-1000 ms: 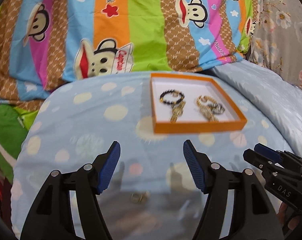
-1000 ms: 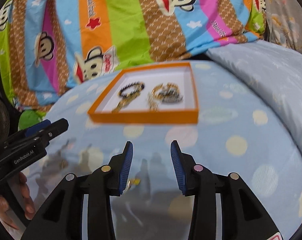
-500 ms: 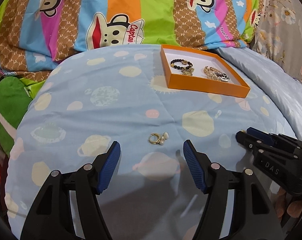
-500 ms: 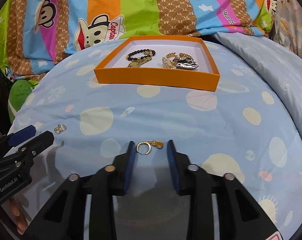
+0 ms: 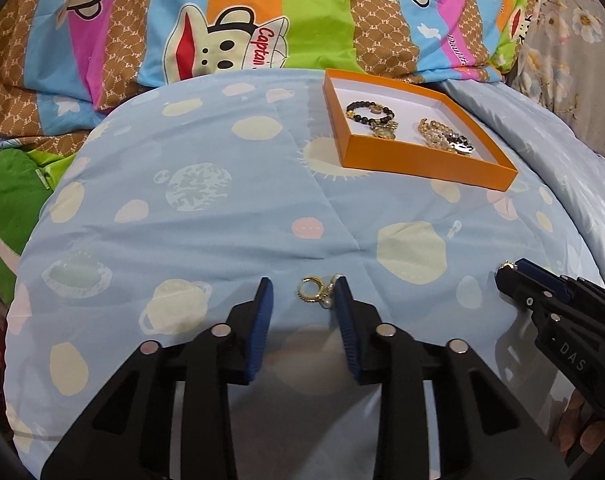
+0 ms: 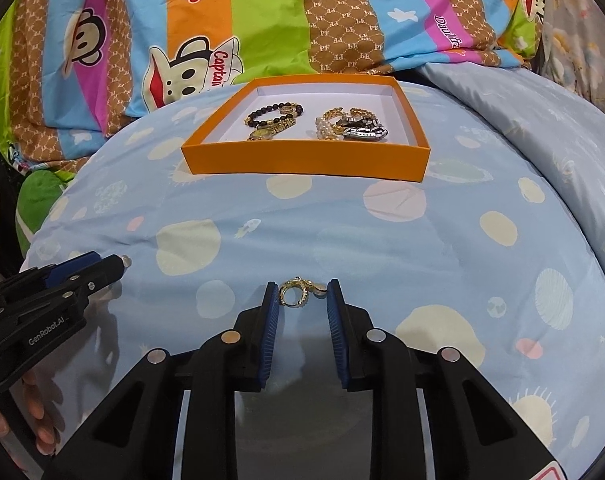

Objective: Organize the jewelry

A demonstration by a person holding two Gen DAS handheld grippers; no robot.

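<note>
Since a second ago, both tools brought down and forward onto loose pieces on the blue bedspread [image 5: 222,216]. At left, the left gripper [image 5: 304,300] with fingers apart and narrowed around a gold hoop earring with a pearl [image 5: 316,290] — right pad touching the pearl end, nothing pinched yet. Farther right, the right gripper [image 6: 300,300] likewise narrowed, fingers apart around a second gold earring [image 6: 298,290] (left pad just touching the ring). Far beyond, the orange tray [image 6: 302,160] with a dark bead bracelet [image 6: 276,114] and a heap of gold and silver pieces [image 6: 350,126]. Likely two simultaneous pickups next, then the carry to the tray.
</note>
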